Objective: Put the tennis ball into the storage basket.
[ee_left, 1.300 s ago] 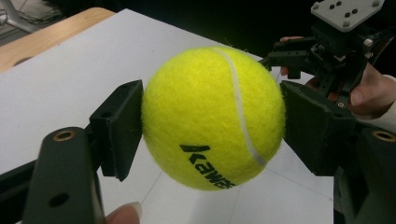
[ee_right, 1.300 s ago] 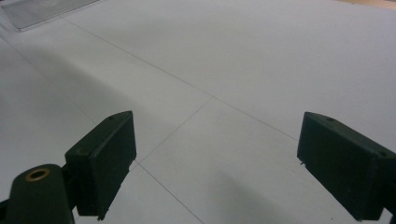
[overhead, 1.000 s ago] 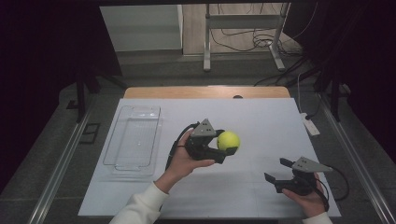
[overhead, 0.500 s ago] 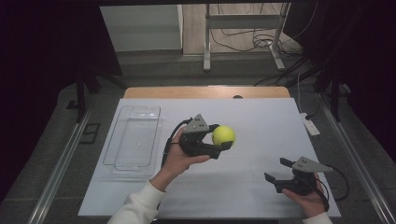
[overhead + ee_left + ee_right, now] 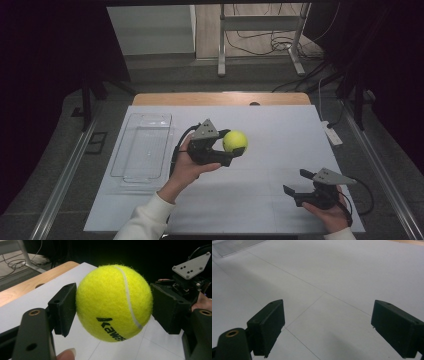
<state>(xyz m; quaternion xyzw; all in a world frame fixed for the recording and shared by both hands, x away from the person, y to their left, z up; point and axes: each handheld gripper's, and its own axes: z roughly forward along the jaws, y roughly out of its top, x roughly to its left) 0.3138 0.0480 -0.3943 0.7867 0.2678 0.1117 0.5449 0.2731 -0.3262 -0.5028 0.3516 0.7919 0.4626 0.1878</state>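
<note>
We had the left tongs [image 5: 235,150] pinching the ball [image 5: 235,141] above the surface [image 5: 280,125], pickup done, drop into the tray [image 5: 142,150] probably left; right tongs [image 5: 295,182] spread, idle.

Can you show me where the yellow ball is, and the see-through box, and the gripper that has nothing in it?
tennis ball [image 5: 235,141]: high view, middle of its yellow fuzz.
clear tray [image 5: 131,175]: high view, its near rim.
right gripper [image 5: 296,181]: high view, the gap midway between its open fingertips.
</note>
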